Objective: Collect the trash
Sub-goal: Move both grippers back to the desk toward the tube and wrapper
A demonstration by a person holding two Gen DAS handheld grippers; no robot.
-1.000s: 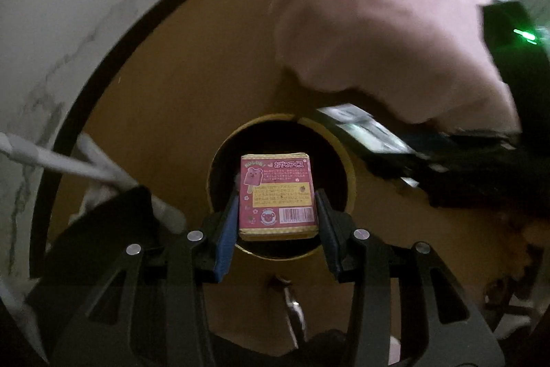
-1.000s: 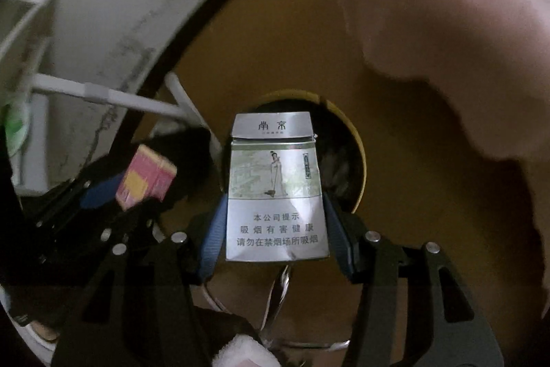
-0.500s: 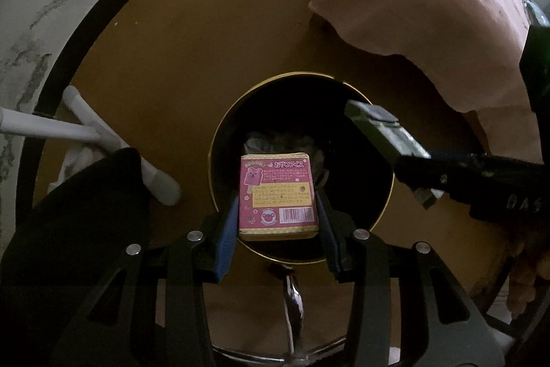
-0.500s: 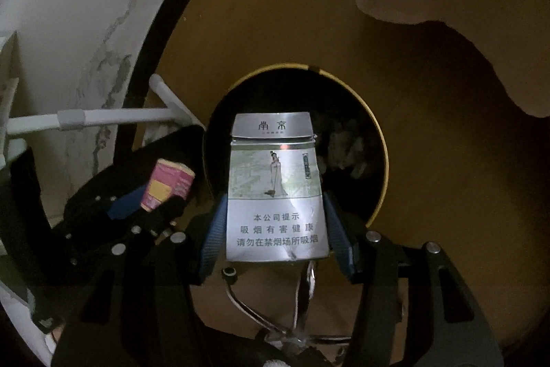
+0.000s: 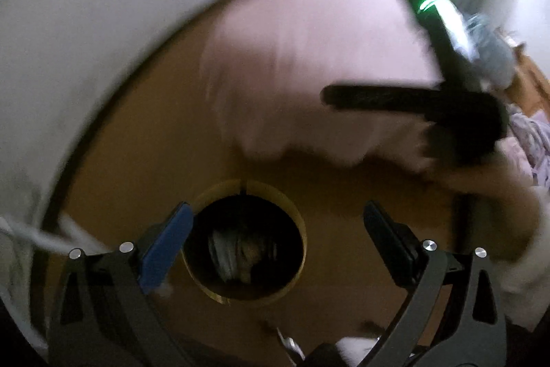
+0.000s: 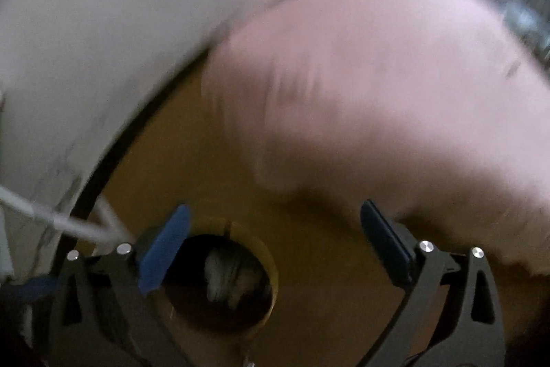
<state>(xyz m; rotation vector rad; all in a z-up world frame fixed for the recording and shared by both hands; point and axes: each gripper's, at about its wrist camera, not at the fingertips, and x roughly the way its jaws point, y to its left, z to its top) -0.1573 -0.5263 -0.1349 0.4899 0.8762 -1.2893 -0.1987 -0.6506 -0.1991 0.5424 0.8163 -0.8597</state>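
Now both jaws have just sprung wide: the left hand-held gripper (image 5: 275, 229) and right hand-held gripper (image 6: 275, 229) hold nothing, hovering above the round bin (image 5: 299, 222) (gold-rimmed, on a brown floor (image 5: 144, 133)), where crumpled trash (image 5: 223, 250) lies inside.

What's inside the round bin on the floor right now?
Inside the bin lies a pale crumpled heap of trash, too blurred to identify. The rest of the interior is dark, so anything beneath or beside that heap is hidden.
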